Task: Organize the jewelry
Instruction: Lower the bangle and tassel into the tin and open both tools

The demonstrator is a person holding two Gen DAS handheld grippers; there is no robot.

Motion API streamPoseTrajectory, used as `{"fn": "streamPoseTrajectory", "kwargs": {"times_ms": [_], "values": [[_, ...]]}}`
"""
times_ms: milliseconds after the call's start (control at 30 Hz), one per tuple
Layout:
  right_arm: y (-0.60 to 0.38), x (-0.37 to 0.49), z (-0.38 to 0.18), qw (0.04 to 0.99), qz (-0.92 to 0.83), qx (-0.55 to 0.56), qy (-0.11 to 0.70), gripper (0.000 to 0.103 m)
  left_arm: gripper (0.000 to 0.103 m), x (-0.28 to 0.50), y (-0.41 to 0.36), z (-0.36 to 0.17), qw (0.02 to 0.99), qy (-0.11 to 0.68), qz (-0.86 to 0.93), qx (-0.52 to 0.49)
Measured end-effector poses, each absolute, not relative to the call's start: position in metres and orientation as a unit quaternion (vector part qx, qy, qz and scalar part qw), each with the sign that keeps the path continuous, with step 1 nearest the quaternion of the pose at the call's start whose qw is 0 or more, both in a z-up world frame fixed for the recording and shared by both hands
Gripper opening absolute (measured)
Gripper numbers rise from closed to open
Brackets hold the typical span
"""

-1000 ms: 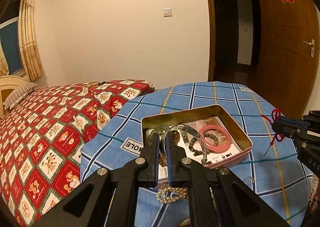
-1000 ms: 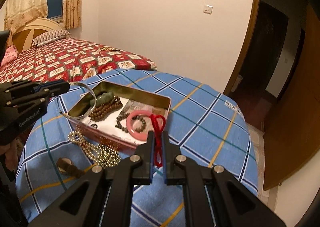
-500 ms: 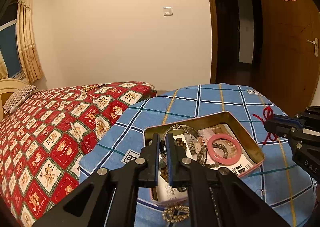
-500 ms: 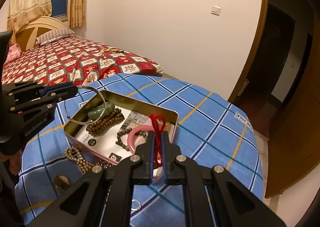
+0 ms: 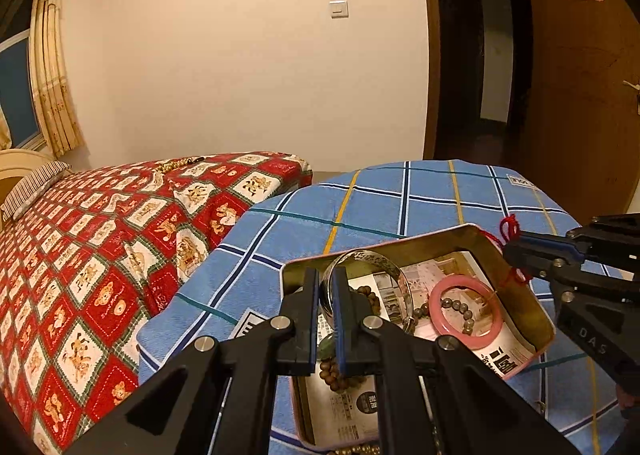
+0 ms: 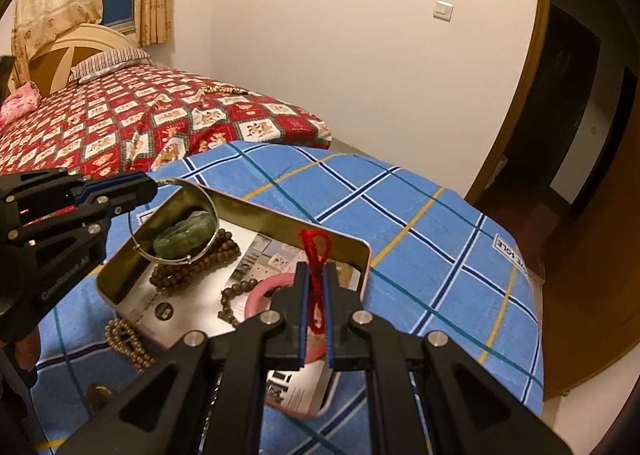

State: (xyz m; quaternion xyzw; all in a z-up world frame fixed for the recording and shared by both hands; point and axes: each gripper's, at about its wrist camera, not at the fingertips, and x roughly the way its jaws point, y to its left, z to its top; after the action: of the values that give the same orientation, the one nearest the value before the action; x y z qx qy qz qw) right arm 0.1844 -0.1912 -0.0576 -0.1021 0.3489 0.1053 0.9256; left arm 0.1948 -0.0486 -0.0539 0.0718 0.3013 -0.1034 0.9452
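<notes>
The left gripper, low centre in its own view, is clamped narrow on the rim of a silver bangle, which hangs over the left half of the open tin. The right gripper, low centre in the right wrist view, is pinched shut on a red cord, whose loop stands up above the fingertips, over the tin's right end.

The bangle is held by a thin edge only; I judge that it could swing or slip out and, if released too far to the left of the frame, strike the tin's wall or land on the blue checked cloth instead of inside. The cord is limp and may cling to the pads when the jaws part, or drape over the tin's rim rather than drop in. The two grippers work close over the same tin, so they could knock each other or tip it.

Inside the tin lie a pink bangle, a green jade piece and brown bead bracelets, leaving bare paper lining mainly near the bottom of the left wrist view. A gold bead chain lies on the cloth just beside the tin at lower left of the right wrist view. The cloth-covered desk has open room toward the upper right; its left edge meets the red patterned bed.
</notes>
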Motion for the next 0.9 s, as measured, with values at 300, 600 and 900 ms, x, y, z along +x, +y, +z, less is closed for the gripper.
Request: {"fn": "streamPoseTrajectory", "kwargs": {"times_ms": [300, 600, 900], "values": [[-0.191, 0.202, -0.075, 0.918, 0.106, -0.103, 0.367, 0.009, 0.005, 0.204, -0.053, -0.064, 0.941, 0.312, -0.106, 0.076], [-0.192, 0.213, -0.085, 0.913, 0.107, -0.105, 0.379, 0.009, 0.005, 0.211, -0.056, -0.068, 0.939, 0.316, -0.113, 0.079], [-0.191, 0.22, -0.092, 0.909, 0.106, -0.108, 0.389, 0.009, 0.006, 0.215, -0.058, -0.073, 0.936, 0.322, -0.113, 0.083]]}}
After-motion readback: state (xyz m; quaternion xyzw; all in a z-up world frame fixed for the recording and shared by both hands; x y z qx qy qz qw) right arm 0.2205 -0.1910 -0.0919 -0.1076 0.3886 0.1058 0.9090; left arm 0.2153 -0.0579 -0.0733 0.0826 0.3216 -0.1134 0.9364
